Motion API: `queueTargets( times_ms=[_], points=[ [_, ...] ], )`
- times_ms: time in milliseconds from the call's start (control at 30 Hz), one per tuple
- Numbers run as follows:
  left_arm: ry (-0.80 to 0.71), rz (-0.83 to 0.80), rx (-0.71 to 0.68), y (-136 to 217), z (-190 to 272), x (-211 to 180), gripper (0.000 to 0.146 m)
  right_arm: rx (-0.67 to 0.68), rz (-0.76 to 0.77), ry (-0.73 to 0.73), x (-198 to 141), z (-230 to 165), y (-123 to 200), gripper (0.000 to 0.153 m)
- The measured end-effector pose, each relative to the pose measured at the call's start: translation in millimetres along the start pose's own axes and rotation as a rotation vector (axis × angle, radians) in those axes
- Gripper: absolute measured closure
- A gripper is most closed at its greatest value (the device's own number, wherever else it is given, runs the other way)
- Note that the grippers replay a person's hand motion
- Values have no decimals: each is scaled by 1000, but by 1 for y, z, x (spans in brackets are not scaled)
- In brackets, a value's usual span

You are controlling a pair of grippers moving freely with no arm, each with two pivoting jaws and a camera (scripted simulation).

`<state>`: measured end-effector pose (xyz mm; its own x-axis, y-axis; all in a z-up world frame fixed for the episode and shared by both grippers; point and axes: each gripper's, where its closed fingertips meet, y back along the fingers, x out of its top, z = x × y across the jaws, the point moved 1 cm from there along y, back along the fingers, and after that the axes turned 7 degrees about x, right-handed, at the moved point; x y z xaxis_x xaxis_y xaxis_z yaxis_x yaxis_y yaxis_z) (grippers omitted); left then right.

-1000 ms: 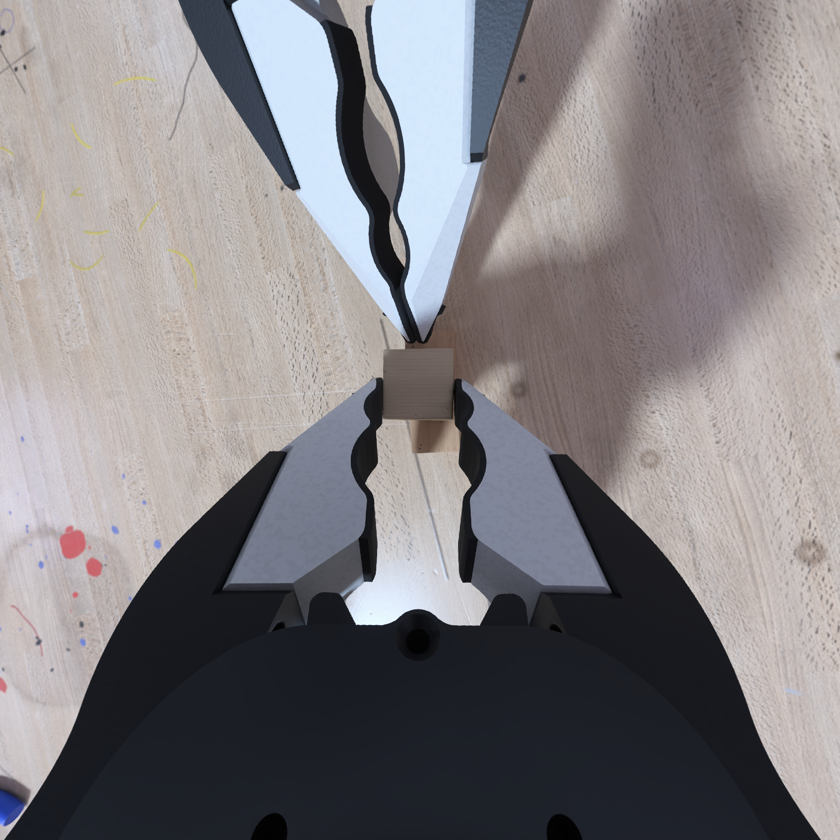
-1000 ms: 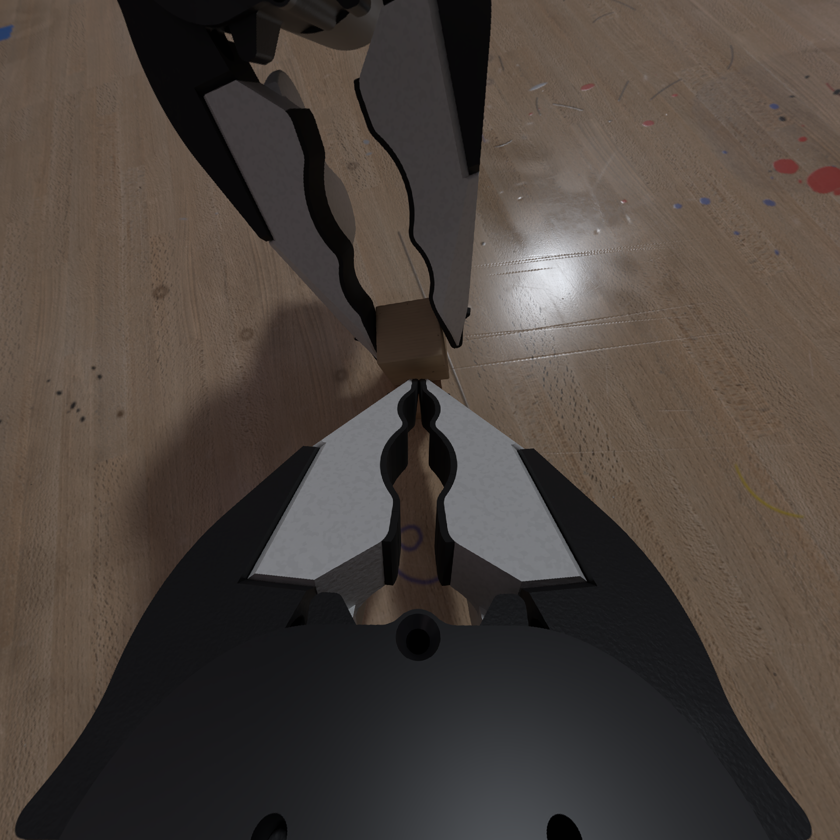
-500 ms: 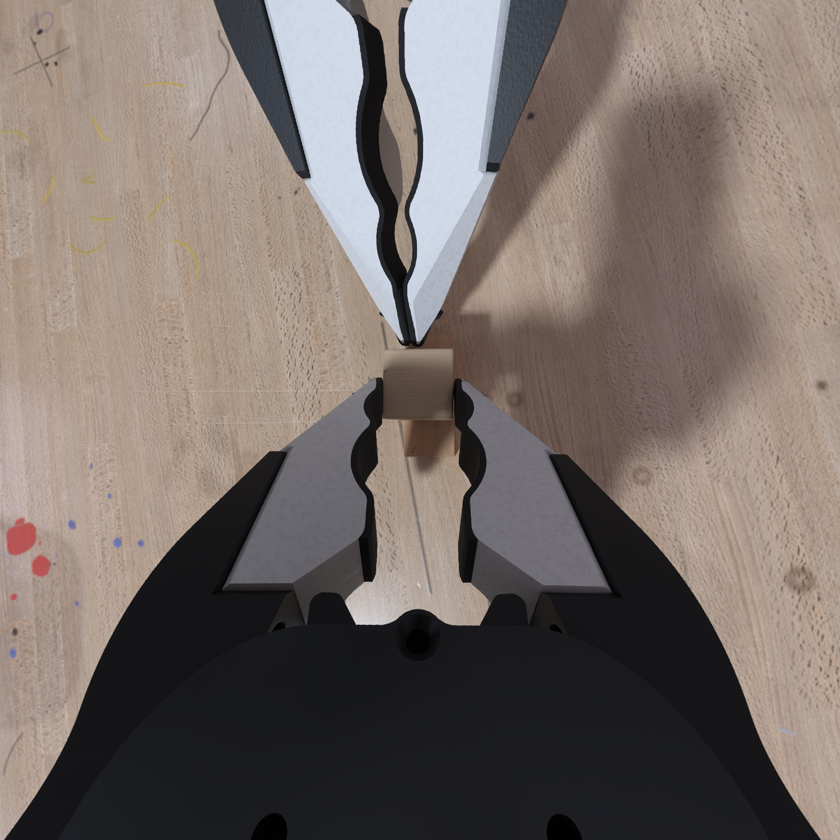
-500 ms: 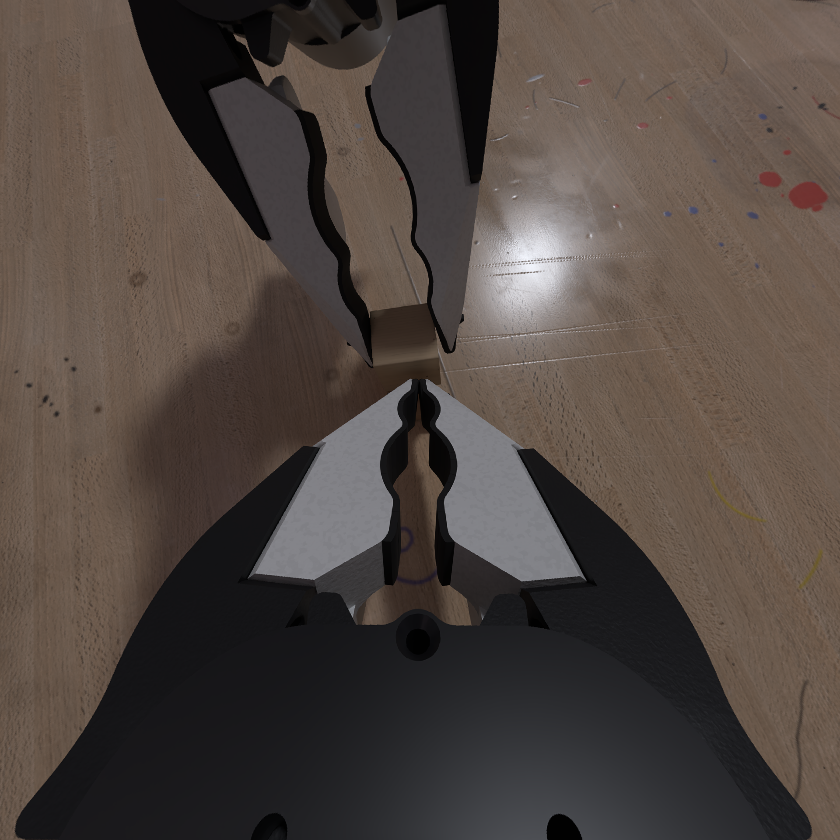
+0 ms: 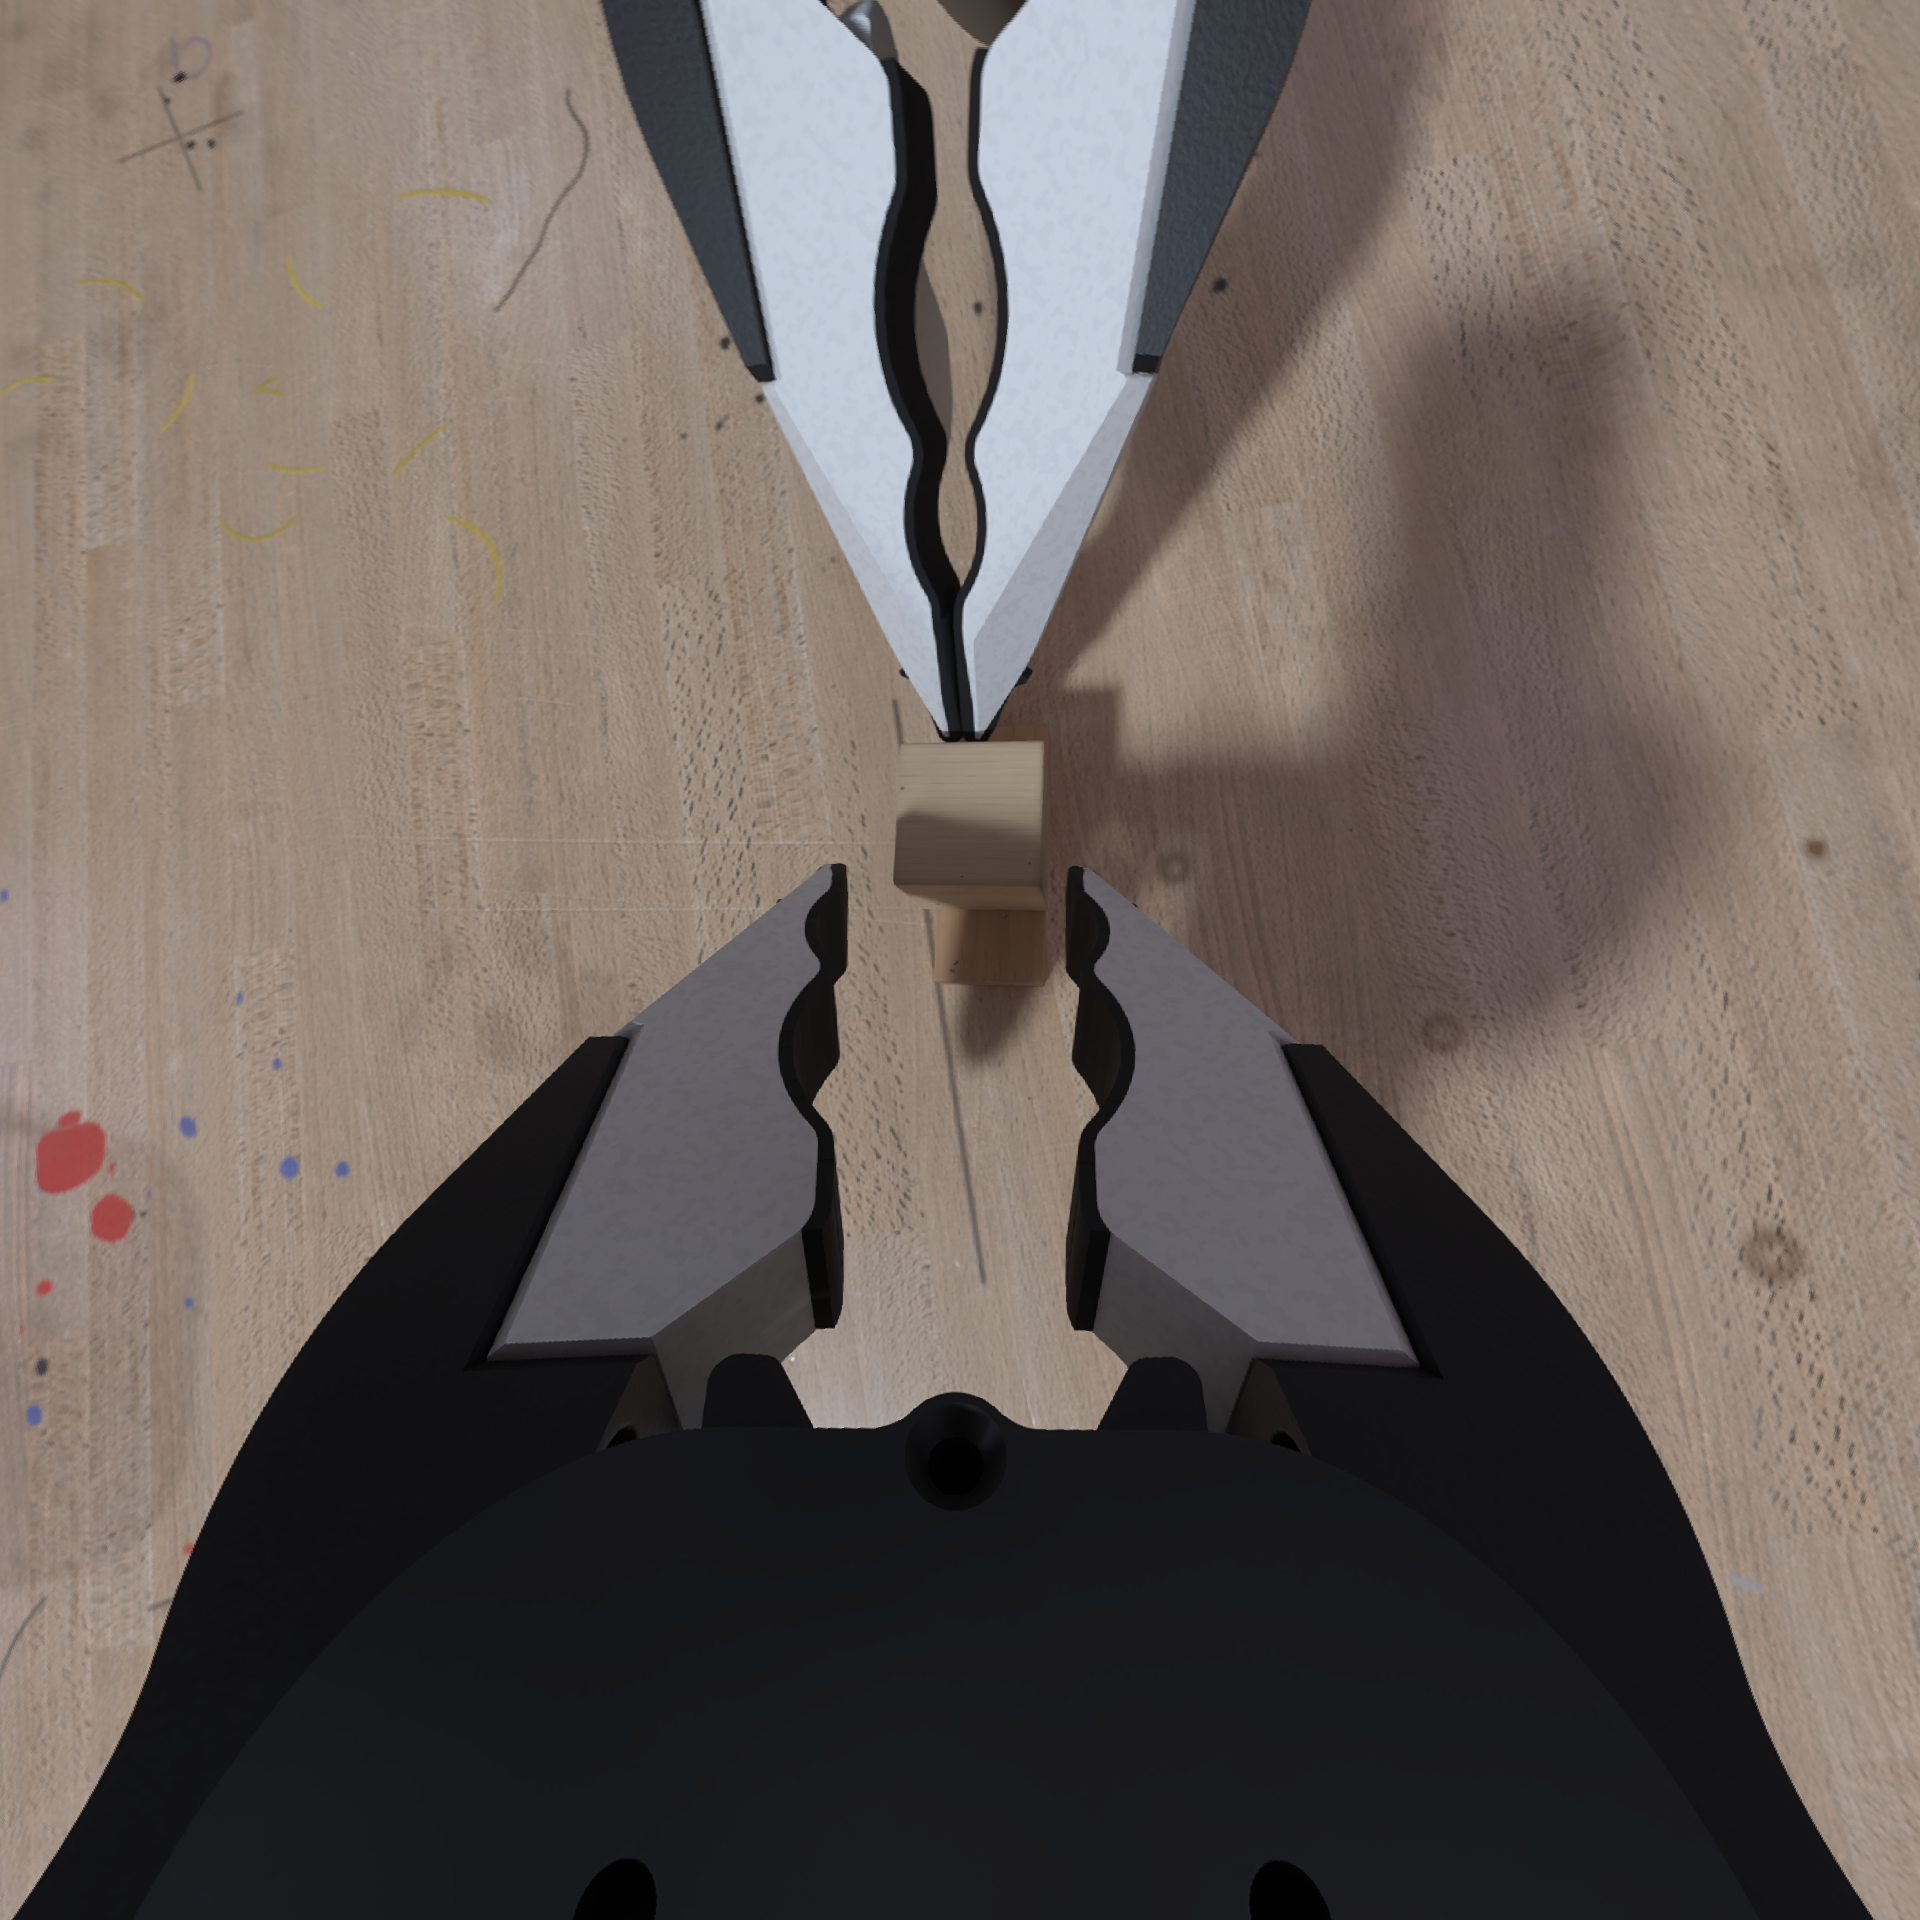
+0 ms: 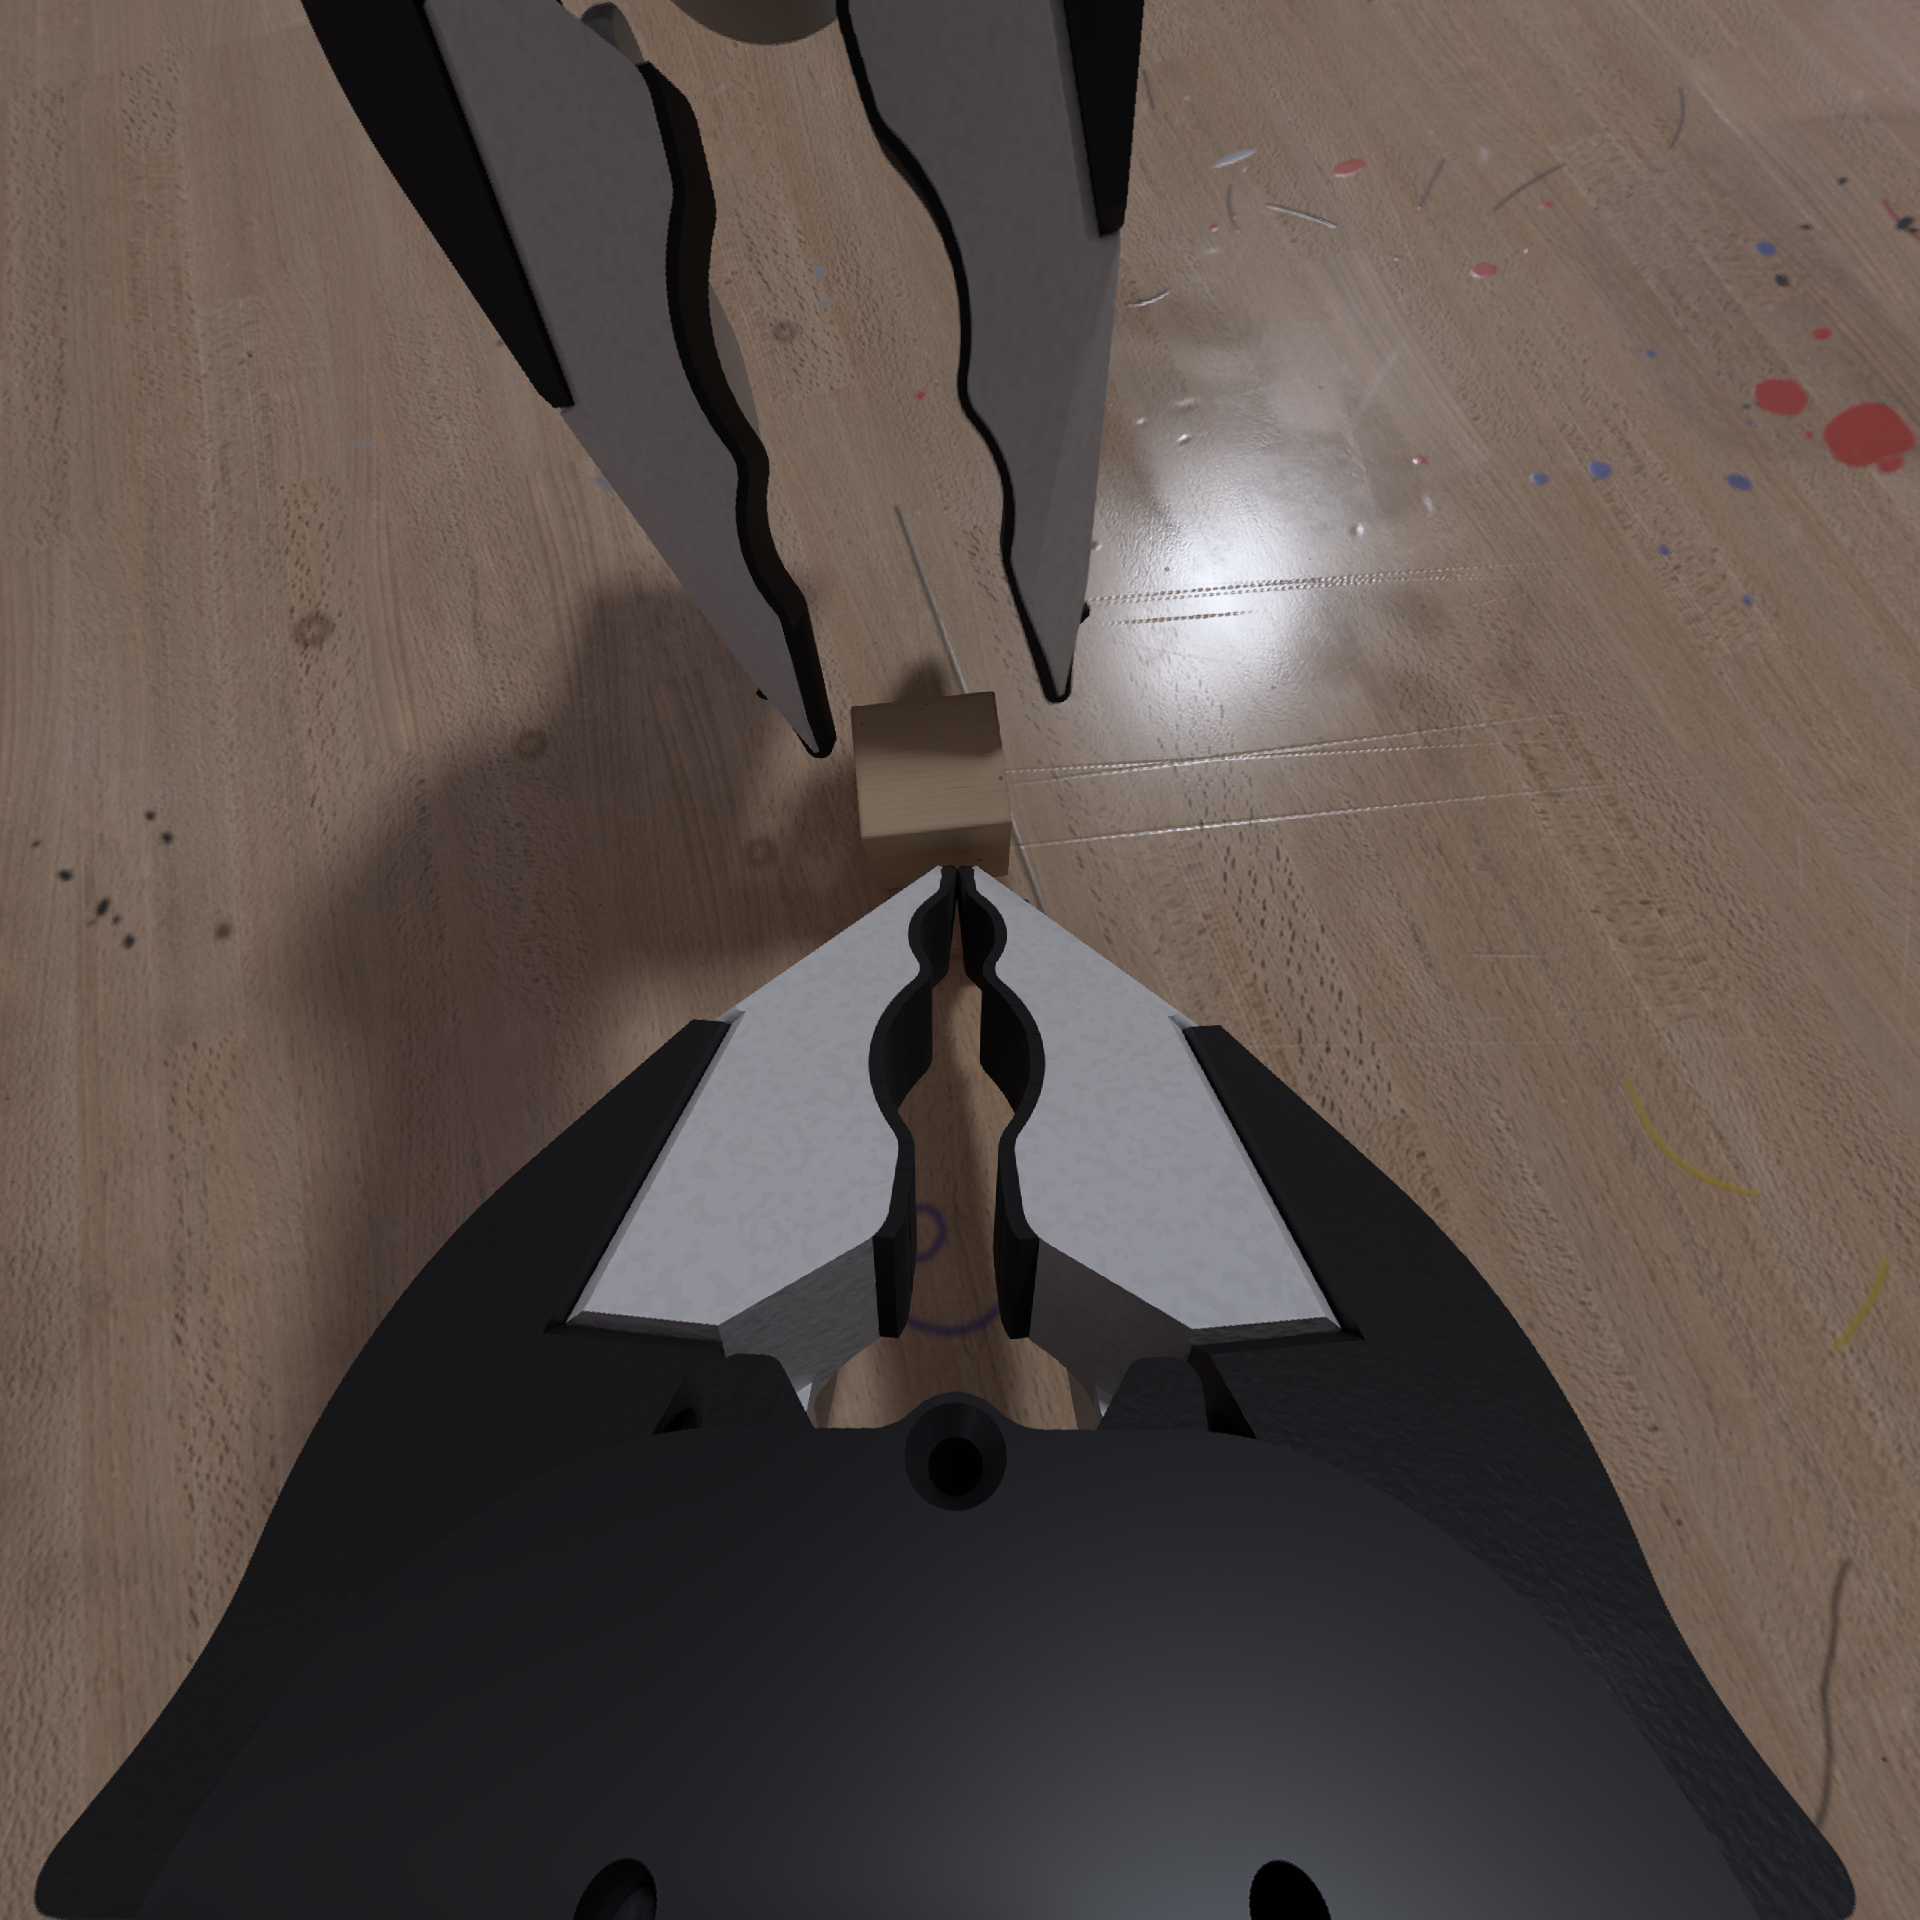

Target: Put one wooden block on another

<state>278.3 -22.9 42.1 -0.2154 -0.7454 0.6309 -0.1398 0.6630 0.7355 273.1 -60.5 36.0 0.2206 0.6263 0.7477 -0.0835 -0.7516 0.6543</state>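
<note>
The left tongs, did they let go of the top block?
Yes. The left tongs opened and backed away from the top block, which now sits on the bottom block.

Scuffed wooden tabletop [image 5: 416, 831] with red paint blots [image 5: 73, 1153]

Small pale top block [image 5: 968, 821] stacked on bottom block [image 5: 992, 943], a bit off-centre, on wooden counter [image 5: 416, 831].
</note>
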Motion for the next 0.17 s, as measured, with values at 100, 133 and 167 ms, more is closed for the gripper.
queueTargets(
  times_ms=[100,133,167],
  points=[
    [-6,-1,-24,-1,3,0,112,0,-10,2,0,0,0,153],
    [-4,-4,-28,-1,3,0,113,1,-11,1,0,0,0,153],
    [2,-4,-34,-1,3,0,114,3,-13,0,0,0,0,153]
  ],
)
